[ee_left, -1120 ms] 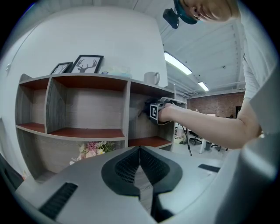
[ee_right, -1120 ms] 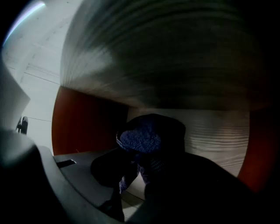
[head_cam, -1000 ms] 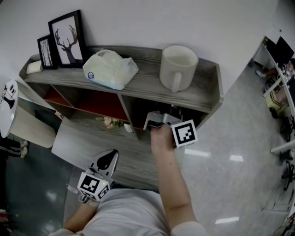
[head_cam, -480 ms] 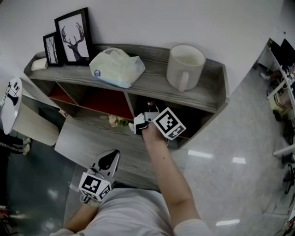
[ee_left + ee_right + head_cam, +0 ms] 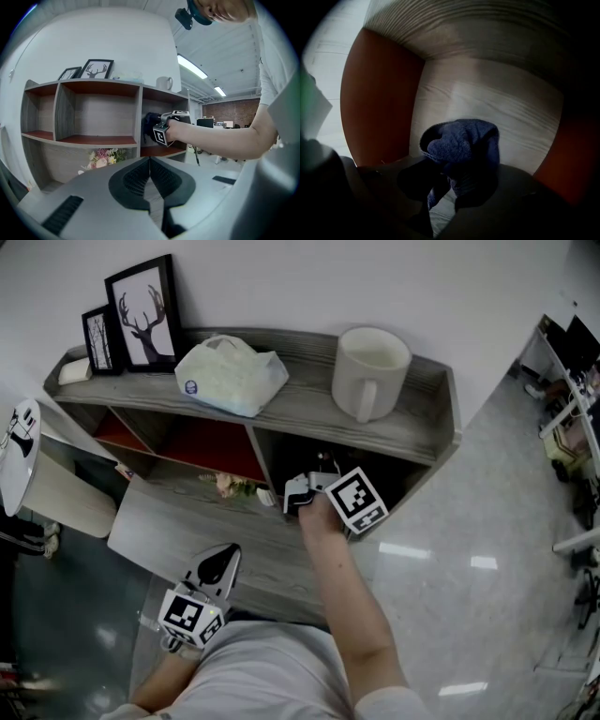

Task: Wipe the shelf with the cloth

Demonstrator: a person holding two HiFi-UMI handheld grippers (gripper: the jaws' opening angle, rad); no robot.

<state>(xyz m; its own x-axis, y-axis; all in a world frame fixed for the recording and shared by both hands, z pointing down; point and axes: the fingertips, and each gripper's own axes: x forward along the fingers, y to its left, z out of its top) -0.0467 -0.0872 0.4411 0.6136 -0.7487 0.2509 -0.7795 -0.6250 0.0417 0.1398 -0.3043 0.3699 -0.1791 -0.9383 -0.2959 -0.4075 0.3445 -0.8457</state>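
Right gripper (image 5: pixel 449 190) clamping dark blue cloth (image 5: pixel 461 147) inside shadowed shelf (image 5: pixel 298 412) compartment, cloth's lower end lost in darkness, left gripper (image 5: pixel 218 570) at 7 o'clock, closed, empty.

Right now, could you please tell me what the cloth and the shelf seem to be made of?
The cloth: likely terry or microfibre, dark blue, matte; nubby looped pile shows. The shelf: probably grey wood-grain laminate board, matte; streaked grain, reddish inner panels.

My head camera looks steeply down on the grey wooden shelf unit (image 5: pixel 291 409). The camera on my left claw (image 5: pixel 150 159) faces the unit's front from farther back. The one on my right claw (image 5: pixel 450 180) sits close inside one compartment.
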